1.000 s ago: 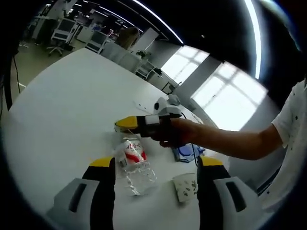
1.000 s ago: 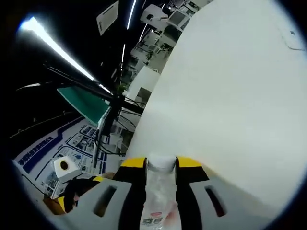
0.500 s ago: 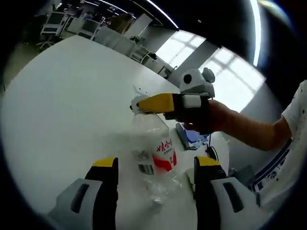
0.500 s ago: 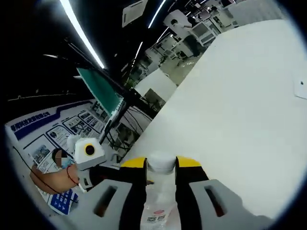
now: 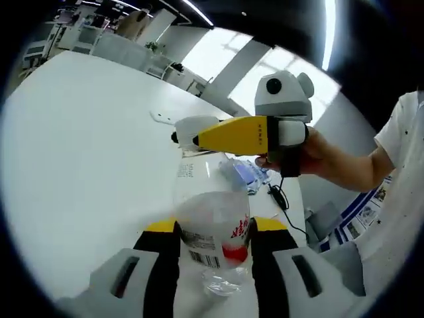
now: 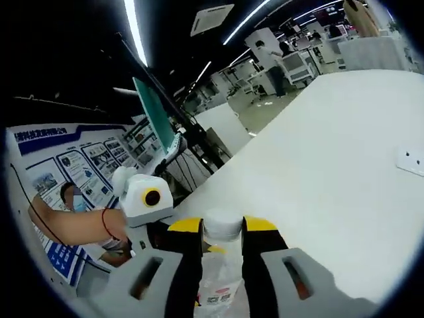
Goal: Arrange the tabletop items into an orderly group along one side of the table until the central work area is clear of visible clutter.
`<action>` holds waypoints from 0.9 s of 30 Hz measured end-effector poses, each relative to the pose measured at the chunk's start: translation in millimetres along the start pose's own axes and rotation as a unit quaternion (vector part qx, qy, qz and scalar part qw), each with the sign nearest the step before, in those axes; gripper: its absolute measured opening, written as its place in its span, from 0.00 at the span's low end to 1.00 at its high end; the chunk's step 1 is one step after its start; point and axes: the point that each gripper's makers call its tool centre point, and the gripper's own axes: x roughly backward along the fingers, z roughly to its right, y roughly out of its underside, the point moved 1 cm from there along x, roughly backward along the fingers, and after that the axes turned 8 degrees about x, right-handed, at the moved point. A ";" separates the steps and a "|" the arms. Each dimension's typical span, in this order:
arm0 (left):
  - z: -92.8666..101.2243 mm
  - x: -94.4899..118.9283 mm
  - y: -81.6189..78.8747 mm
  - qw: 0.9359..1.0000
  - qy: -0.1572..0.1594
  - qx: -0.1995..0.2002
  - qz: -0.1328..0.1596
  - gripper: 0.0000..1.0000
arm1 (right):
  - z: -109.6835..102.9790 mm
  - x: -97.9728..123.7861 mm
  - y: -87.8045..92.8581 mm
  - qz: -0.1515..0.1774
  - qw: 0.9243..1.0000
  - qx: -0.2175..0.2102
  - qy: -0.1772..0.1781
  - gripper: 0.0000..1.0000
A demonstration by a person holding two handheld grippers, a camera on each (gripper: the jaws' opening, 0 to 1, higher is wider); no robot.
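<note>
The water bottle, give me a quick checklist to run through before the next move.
1. Right tool shut on the water bottle at its white cap: ok.
2. Left tool jaws flank the bottle body; firm contact: cannot tell.
3. Bottle held off the white table: ok.
4. Cap screwed tight: cannot tell.
5. Landing spot at the table's side free: cannot tell.

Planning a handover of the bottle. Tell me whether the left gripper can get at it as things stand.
Probably yes: the bottle sits between the left gripper jaws, nothing in between. The right gripper grips its cap end.
</note>
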 end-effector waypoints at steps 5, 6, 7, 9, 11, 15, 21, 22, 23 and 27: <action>6.4 -3.8 -3.6 0.999 0.004 -0.035 0.002 0.40 | -6.9 13.1 -6.7 0.015 1.000 0.020 0.017 0.19; 6.9 -5.3 -5.2 0.999 0.006 -0.040 0.004 0.40 | -7.6 14.6 -7.9 0.015 0.999 0.023 0.019 0.19; 8.2 -7.2 -6.0 0.999 0.008 -0.047 0.004 0.40 | -7.5 17.1 -8.8 0.011 0.999 0.037 0.026 0.19; 9.5 -9.9 -8.3 0.998 0.011 -0.056 0.004 0.40 | -7.5 20.9 -11.4 0.009 0.998 0.054 0.033 0.19; 13.4 -14.5 -15.9 0.997 0.013 -0.079 0.010 0.40 | -7.6 26.6 -16.9 0.014 0.997 0.066 0.040 0.19; 22.1 -20.7 -31.9 0.993 0.028 -0.112 0.036 0.40 | -5.0 41.3 -31.3 0.037 0.993 0.101 0.057 0.19; 30.4 -37.9 -45.6 0.980 0.023 -0.193 0.040 0.40 | -3.4 64.7 -38.2 0.055 0.980 0.168 0.091 0.19; 31.0 -40.9 -47.2 0.978 0.021 -0.205 0.040 0.40 | -2.6 67.8 -38.2 0.056 0.977 0.179 0.099 0.19; 31.3 -43.6 -48.4 0.976 0.019 -0.211 0.040 0.40 | -2.3 69.8 -38.4 0.057 0.975 0.188 0.105 0.19; 32.0 -52.1 -53.6 0.971 0.013 -0.233 0.041 0.40 | -1.2 73.8 -39.7 0.058 0.962 0.234 0.129 0.19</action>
